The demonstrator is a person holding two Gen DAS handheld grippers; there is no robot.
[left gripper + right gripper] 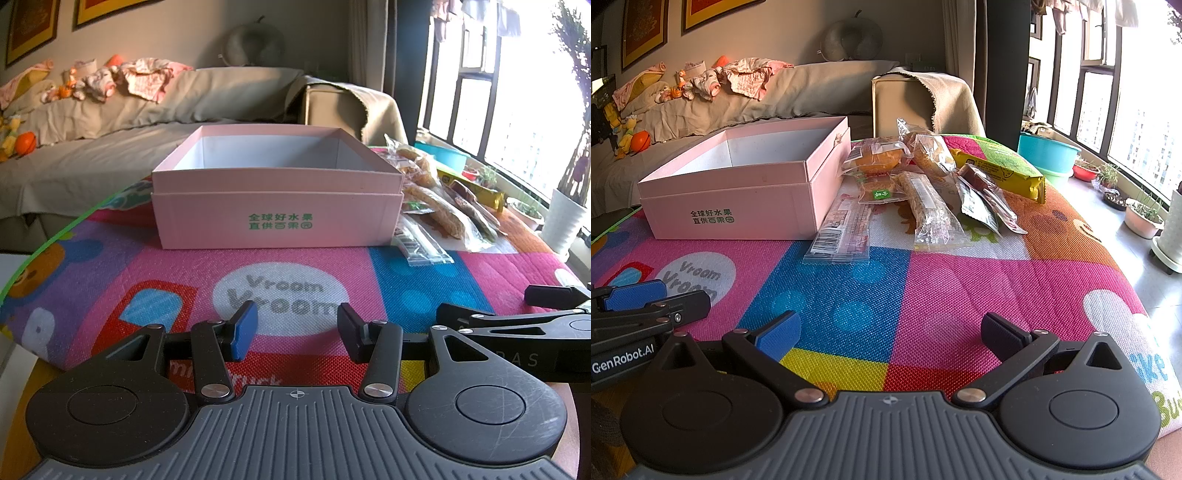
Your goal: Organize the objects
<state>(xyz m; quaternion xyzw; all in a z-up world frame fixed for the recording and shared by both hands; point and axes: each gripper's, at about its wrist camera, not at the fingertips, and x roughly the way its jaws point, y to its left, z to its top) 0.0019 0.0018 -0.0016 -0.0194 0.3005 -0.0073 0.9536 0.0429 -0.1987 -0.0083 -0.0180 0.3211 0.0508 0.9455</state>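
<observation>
An open pink box (277,218) with green lettering stands on the colourful play mat (184,266); it also shows in the right wrist view (738,199), and its inside looks bare. Several wrapped snacks lie right of it: a barcode packet (846,230), a long cereal bar (931,212), a wrapped bun (879,157), a yellow bar (1001,173). The snacks (439,206) also show in the left wrist view. My left gripper (297,330) is open and empty, low over the mat before the box. My right gripper (897,332) is open wide and empty, short of the snacks.
A grey sofa (110,122) with baby clothes and toys lies behind the mat. A draped armchair (923,99) stands behind the snacks. A teal basin (1049,149), plant pots (1145,218) and a window are at the right. The mat's edge drops off at the right.
</observation>
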